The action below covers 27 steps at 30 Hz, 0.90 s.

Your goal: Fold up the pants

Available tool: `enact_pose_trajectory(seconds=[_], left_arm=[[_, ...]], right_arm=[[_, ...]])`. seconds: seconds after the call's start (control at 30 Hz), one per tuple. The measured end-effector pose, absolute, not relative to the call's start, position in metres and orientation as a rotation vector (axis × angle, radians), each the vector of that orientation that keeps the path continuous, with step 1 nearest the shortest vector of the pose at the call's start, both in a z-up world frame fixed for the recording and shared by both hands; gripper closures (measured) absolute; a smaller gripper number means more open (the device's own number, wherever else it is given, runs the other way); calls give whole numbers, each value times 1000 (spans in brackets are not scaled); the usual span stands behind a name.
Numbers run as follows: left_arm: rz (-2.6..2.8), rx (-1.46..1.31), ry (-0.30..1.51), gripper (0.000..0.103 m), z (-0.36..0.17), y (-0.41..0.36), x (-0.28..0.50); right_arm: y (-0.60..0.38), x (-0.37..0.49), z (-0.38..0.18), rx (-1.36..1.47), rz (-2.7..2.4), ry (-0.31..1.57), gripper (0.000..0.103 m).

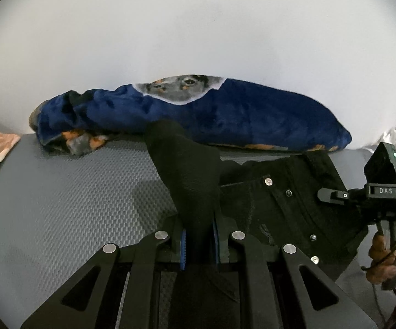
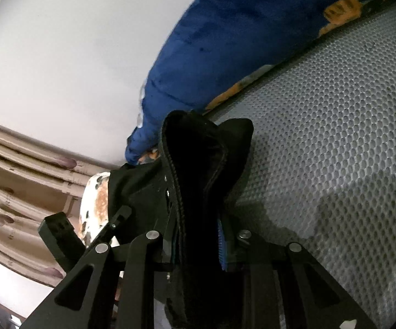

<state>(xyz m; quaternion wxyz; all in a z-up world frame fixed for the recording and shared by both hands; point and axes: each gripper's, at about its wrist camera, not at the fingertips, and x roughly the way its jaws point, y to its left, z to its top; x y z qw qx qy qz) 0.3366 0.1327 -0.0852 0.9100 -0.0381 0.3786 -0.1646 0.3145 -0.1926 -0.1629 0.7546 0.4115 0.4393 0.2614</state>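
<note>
Both claws clenched on black pants [image 1: 285, 205]: left claw [image 1: 199, 242], right claw [image 2: 198, 244].

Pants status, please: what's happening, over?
Left gripper and right gripper both clamped on black pants. Blue blanket beyond, not obstructing.

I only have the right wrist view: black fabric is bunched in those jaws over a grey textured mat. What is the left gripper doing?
Observer: The left gripper is shut on another bunch of the black denim pants, which stands up between its jaws.
Operator: Where is the rest of the garment?
Observer: The part with the metal rivets lies flat on the grey textured mat, to the right of the left gripper.
Operator: And the blue plush blanket behind?
Observer: The blue plush blanket runs along the mat's far edge, with a dog's face printed on top.
</note>
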Motion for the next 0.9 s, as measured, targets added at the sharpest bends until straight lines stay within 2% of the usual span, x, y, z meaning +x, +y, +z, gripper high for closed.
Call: enact_pose_trajectory(seconds=[0.73,0.9], left_arm=[[-329,-17,765,88,-95,125,354],[-304,1,766,84,-101,125,357]], right_arm=[[-205,306,-181,924,536,932,82],[-199,305,-177,854,502,925,81]])
